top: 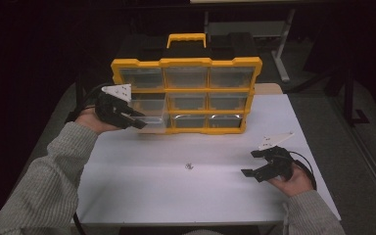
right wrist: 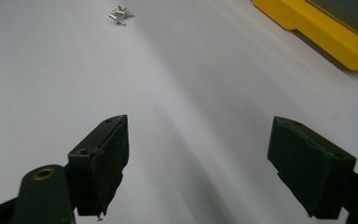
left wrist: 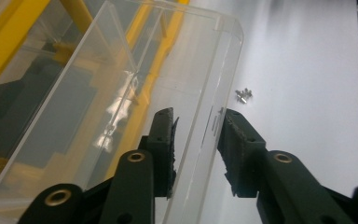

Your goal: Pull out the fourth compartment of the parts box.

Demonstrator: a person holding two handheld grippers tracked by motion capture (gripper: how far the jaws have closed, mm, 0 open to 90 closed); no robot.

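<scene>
- Clear plastic is what my left gripper (left wrist: pixel 196 140) has between its jaws: the front wall of a small transparent drawer (left wrist: pixel 121 93). One jaw is inside the wall and one outside, and both pads seem to lie against it, so I judge it is gripped.
- In the high view this drawer (top: pixel 149 113) is at centre left of the frame, pulled partly out of the left side of the yellow organizer (top: pixel 186 62), which stands upright on the white table (top: pixel 142 196).
- My right gripper (right wrist: pixel 196 161) has its jaws wide apart with nothing between them. In the high view it (top: pixel 252 163) waits at the lower right, above the table.
- To do this step well, I think I should pull the drawer straight along its slot and keep it level, because the wall is thin and smooth and could slip from the pads if I twist.
- The drawer looks empty; I see only reflections through it.
- The other compartments of the organizer are behind clear fronts, and I cannot tell what is in them.
- A few small metal screws (top: pixel 189 166) lie loose near the middle of the table, well apart from both grippers. In the left gripper view they (left wrist: pixel 244 94) are just beyond the drawer's corner.
</scene>
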